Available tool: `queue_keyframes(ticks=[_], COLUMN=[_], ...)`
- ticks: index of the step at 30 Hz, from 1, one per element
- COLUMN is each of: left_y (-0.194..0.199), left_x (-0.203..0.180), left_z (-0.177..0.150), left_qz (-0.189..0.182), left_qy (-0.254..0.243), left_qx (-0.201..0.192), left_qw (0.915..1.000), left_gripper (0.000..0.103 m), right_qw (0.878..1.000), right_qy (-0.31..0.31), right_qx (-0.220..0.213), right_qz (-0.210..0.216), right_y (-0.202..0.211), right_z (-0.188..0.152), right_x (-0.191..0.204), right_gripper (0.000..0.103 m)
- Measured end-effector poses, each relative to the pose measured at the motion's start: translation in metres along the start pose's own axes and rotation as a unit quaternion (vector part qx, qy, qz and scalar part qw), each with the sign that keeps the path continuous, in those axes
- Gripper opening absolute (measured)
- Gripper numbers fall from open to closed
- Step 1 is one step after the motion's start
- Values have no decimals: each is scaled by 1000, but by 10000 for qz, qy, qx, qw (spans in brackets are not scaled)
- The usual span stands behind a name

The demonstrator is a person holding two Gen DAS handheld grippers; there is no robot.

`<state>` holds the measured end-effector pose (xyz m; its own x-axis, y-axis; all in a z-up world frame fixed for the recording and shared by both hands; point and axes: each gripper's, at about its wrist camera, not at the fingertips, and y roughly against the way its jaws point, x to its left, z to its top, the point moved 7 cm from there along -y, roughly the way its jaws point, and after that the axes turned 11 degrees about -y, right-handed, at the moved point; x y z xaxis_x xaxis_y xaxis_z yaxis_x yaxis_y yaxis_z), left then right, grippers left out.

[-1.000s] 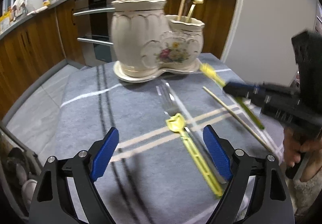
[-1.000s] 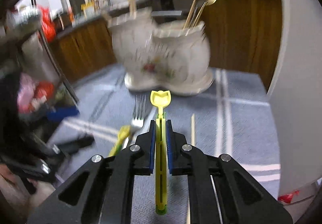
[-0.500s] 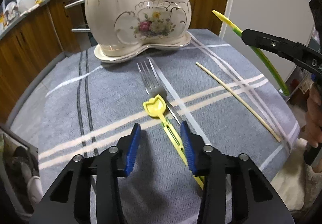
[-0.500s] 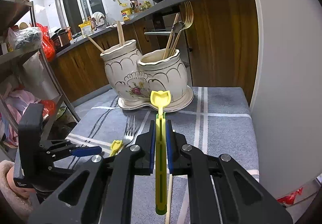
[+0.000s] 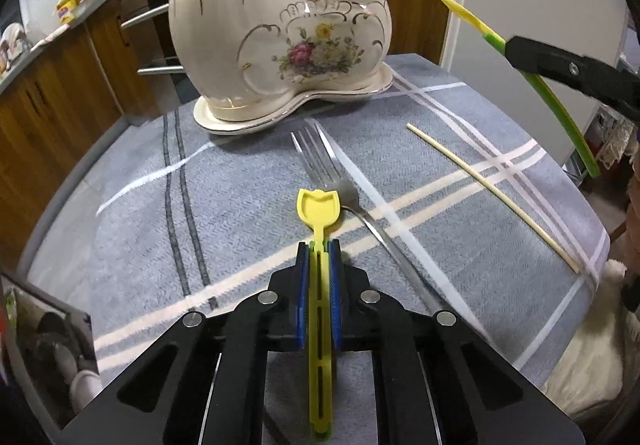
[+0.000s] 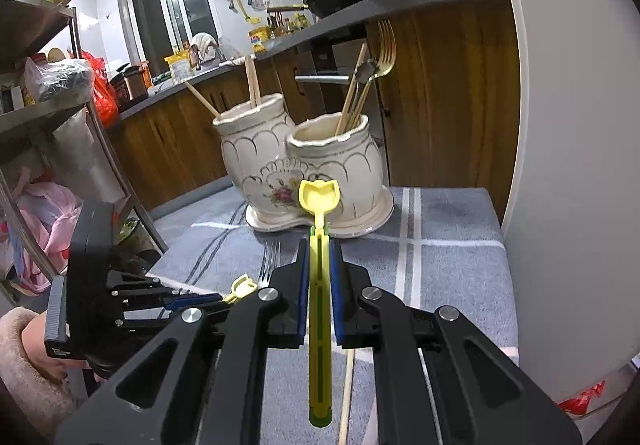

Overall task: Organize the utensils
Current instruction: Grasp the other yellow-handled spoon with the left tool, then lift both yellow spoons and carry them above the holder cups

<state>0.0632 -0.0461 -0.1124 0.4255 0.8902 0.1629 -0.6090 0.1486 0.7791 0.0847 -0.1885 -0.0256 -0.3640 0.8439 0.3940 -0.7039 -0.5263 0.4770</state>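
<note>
Your left hand-held gripper [image 5: 319, 245] is closing on a yellow spoon [image 5: 319, 207] mid-desk [image 5: 120, 205]; your right hand-held gripper [image 6: 319, 245] grips another yellow spoon [image 6: 319, 197].

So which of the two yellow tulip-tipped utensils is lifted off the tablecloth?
The one in the right gripper: that yellow utensil hangs in the air, while the left gripper's yellow utensil lies beside the steel fork.

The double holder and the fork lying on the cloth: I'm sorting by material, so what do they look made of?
The double holder looks like glazed ceramic: glossy cream surface, gold trim, painted flowers. The fork looks like polished metal, likely stainless steel: silvery and reflective on the grey cloth.
</note>
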Motion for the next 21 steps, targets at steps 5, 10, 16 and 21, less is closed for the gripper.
queue_keyframes(ticks=[5, 10, 16, 21], left_y=[28, 68, 90, 94], left_x=[13, 34, 57, 78], left_z=[4, 28, 72, 121], left_qz=[-134, -160, 19, 67], left_qy=[68, 242, 298, 476], left_qx=[-624, -1496, -2155, -2654], left_qw=[9979, 9883, 9760, 9629], left_gripper=[10, 10, 10, 10], right_qw=[9998, 9986, 9951, 9899], right_qy=[-41, -100, -77, -201], right_qx=[-179, -511, -948, -1357], right_qz=[-19, 95, 274, 360], right_y=[-5, -7, -14, -26], right_z=[6, 24, 66, 109], right_x=[0, 6, 14, 14], right_gripper=[9, 9, 9, 9])
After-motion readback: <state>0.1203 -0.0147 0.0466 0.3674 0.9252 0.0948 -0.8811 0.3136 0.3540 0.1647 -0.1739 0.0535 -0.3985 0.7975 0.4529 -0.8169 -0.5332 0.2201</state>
